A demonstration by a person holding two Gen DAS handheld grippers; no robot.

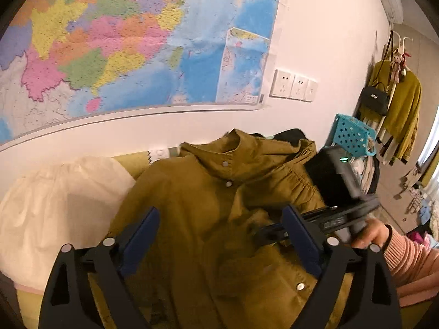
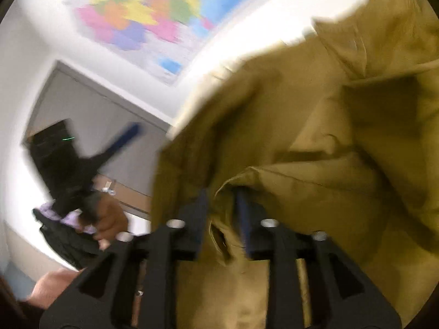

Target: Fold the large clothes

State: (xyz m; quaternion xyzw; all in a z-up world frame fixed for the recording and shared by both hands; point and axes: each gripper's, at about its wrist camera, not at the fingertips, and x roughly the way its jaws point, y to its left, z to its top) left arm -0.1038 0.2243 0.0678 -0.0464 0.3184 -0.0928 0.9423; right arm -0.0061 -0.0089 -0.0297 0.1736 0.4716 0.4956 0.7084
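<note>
Below the wall map (image 1: 131,41), an olive-green jacket (image 1: 208,208) with snap buttons lies spread, collar toward the wall. Left gripper (image 1: 222,235) hovers over its front, blue pads wide apart, grasping nothing. Right gripper (image 2: 221,219), blurred, is clenched on a fold of the jacket (image 2: 315,150), lifting it. No writing is legible. Beside the jacket lie a white cloth (image 1: 63,203), a teal basket (image 1: 354,134), wall sockets (image 1: 293,85) and hanging yellow garments (image 1: 403,109).
</note>
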